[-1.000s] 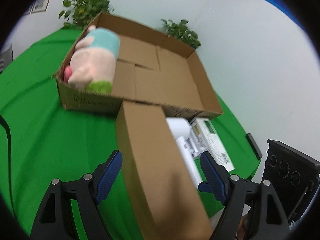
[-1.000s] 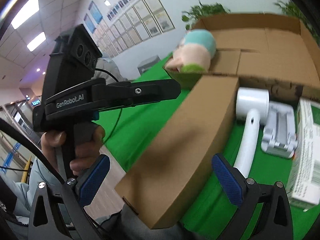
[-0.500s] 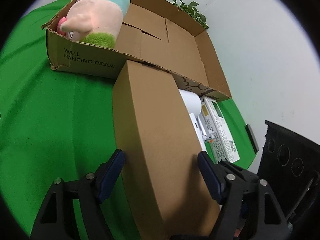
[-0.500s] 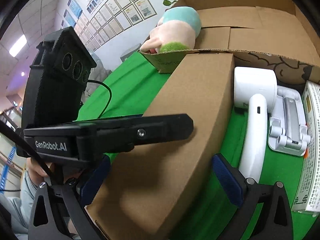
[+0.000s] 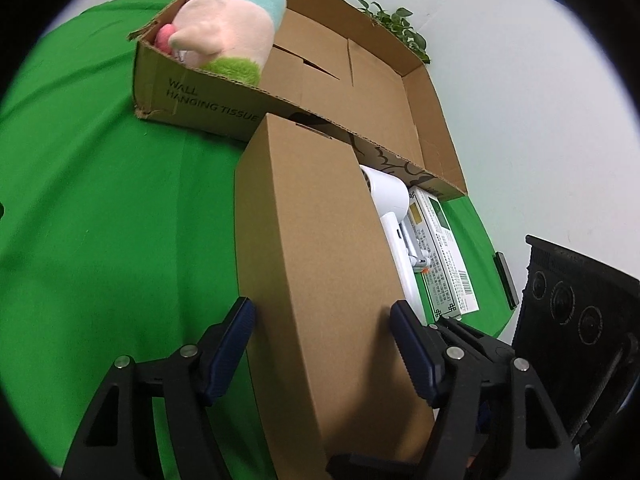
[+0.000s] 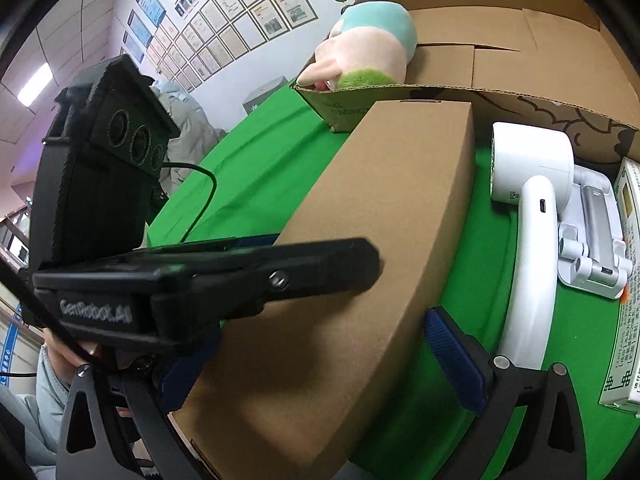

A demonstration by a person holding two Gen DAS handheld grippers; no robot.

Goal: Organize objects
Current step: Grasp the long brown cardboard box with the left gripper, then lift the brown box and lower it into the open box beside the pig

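A long closed brown cardboard box (image 5: 320,248) lies on the green table, its far end against the big open carton (image 5: 384,80). My left gripper (image 5: 322,344) straddles the box's near end, blue pads touching or nearly touching both sides. My right gripper (image 6: 320,364) also straddles the same box (image 6: 384,232), jaws wide; its left finger is hidden behind the left gripper's body (image 6: 200,276). A pink and teal plush toy (image 5: 228,36) lies in the carton's left end, also seen in the right wrist view (image 6: 368,48).
Right of the long box lie a white handheld device (image 6: 528,208), a white and grey holder (image 6: 592,240) and a green and white printed box (image 5: 444,252). A black cable (image 6: 200,200) runs over the green cloth (image 5: 100,200). Potted plants (image 5: 396,28) stand behind the carton.
Both grippers have moved forward and down around the long box's near end. The left jaws have narrowed onto its sides. The left gripper's body now crosses the right wrist view.
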